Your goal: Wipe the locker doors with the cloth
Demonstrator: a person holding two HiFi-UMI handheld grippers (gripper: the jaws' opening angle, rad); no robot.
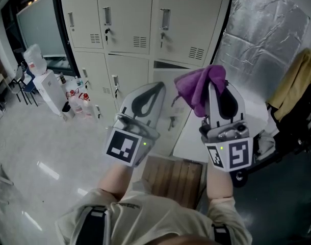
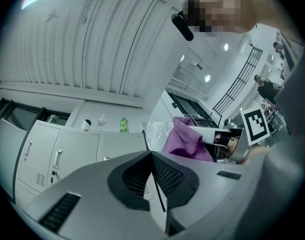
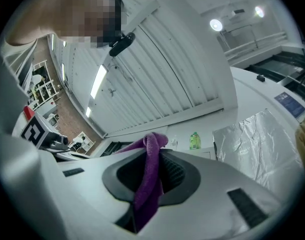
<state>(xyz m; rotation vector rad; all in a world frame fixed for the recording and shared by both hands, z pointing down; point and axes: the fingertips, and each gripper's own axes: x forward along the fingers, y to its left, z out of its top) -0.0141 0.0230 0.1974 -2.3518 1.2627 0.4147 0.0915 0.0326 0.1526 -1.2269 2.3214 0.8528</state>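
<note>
The left gripper (image 1: 153,91) is squeezed shut with nothing in it. It sits at 9 o'clock from the right gripper (image 1: 219,98), a little apart. The right gripper pinches the purple cloth (image 1: 199,86) tight, and the cloth puffs out toward 11 o'clock. The locker doors (image 1: 125,14) are up at 12 o'clock, and the cloth is not touching them. I think the wiping is only about to begin. To do it well, press the puffy part flat on a door, not the hard jaws, and rub in long lines from top to bottom.
</note>
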